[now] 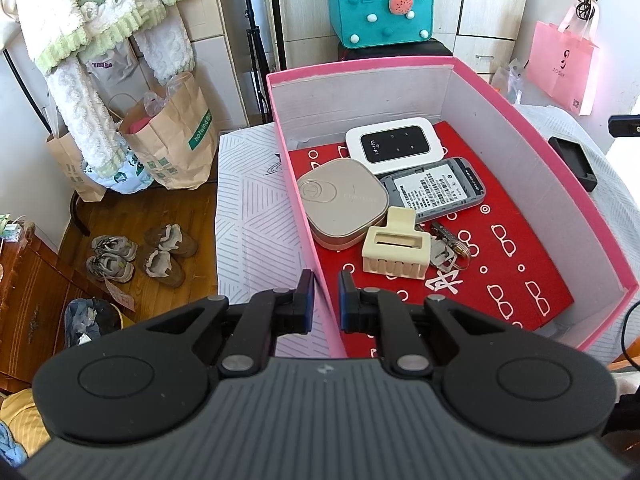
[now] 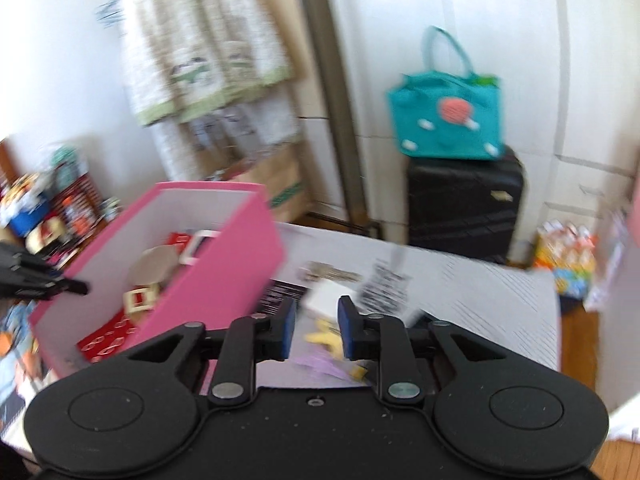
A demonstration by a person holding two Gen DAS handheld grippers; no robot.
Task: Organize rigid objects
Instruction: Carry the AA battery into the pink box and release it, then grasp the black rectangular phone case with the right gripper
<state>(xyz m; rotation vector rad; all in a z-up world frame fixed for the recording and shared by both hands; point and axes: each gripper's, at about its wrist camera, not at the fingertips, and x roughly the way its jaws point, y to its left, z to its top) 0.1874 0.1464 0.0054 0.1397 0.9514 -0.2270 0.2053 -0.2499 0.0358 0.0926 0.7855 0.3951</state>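
The left gripper (image 1: 326, 300) straddles the near-left wall of the box (image 1: 560, 168) unclamped; the right gripper (image 2: 317, 330), jaws apart and empty, may knock the table items (image 2: 332, 300).

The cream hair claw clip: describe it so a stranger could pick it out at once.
Find the pink box with white inner walls and a red patterned sheet on its floor. Of the items lying on that sheet, the hair claw clip is nearest the left gripper, between a beige rounded-square case and a bunch of keys. It alone is cream, with a row of teeth and a rectangular slot.
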